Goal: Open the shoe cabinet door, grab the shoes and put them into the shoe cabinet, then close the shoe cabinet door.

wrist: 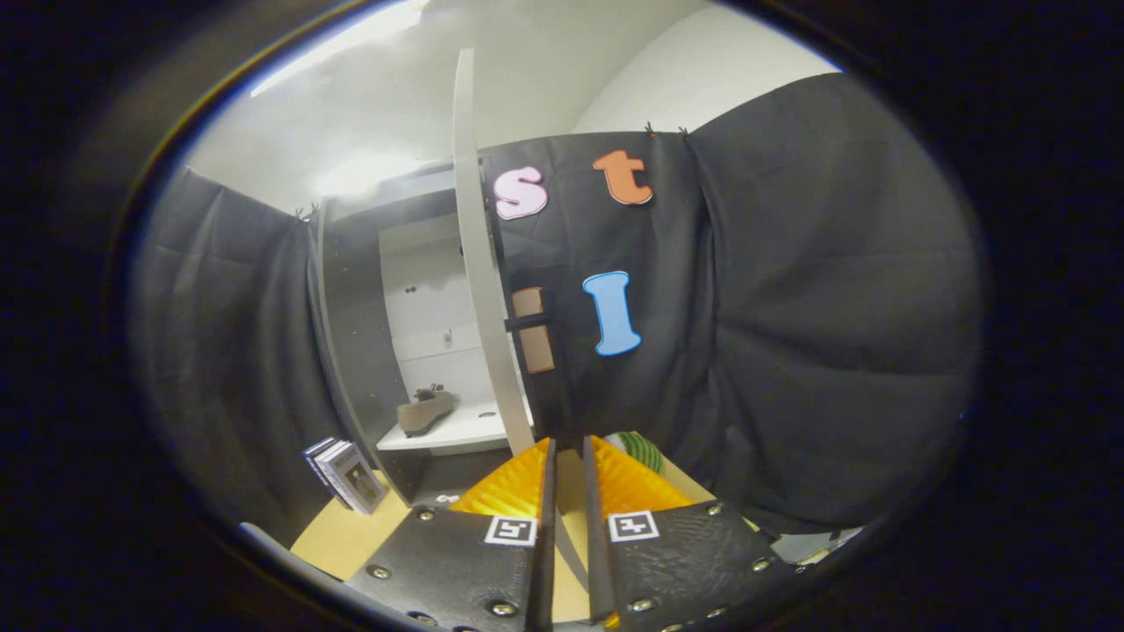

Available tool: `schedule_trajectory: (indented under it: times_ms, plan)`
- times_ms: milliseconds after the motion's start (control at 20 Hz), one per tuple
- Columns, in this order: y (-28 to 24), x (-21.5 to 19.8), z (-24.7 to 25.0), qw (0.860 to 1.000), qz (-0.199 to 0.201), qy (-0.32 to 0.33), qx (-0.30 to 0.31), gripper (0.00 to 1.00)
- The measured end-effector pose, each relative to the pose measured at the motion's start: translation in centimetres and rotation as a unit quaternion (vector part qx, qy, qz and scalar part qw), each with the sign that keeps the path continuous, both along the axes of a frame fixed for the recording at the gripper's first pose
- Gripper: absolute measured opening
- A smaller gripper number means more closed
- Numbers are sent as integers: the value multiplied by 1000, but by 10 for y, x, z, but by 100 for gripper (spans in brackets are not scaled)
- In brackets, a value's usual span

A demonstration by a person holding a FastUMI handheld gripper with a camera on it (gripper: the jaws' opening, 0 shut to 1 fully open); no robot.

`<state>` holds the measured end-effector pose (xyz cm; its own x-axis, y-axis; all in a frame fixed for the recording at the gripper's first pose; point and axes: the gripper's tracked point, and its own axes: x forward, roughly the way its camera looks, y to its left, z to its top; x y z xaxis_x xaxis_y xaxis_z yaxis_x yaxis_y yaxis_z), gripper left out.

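Door (479, 263) of the shoe cabinet (351, 333) stands swung open, edge-on just beyond my gripper (569, 461). I see a shoe (427, 412) already lying on the shelf (457, 432) inside, left of the door. My jaws are nearly closed, a narrow gap between them, holding nothing. I judge closing is the step in hand: next I must get right of the door's edge and push it leftward.

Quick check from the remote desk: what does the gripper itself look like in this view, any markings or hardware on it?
The gripper shows two black textured plates studded with round silver screws. Each plate carries a small square black-and-white tag near its inner edge. Two ribbed fingers taper forward from the plates, with a narrow gap between them. No cables or sleeve are visible.
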<state>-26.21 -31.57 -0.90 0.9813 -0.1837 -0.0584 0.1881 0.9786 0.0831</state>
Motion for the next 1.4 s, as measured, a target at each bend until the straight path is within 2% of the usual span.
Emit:
schedule_trajectory:
  times_ms: [350,850,1200,1300,1350,1400]
  plan:
    - [70,2,-46,995,96,31,3,15]
    - [141,44,-141,979,169,110,-26,16]
    - [159,75,-209,971,174,157,-46,16]
    - [167,84,-236,969,165,180,-33,20]
    - [171,92,-252,968,158,193,-25,26]
    - [173,96,-265,966,152,206,-19,27]
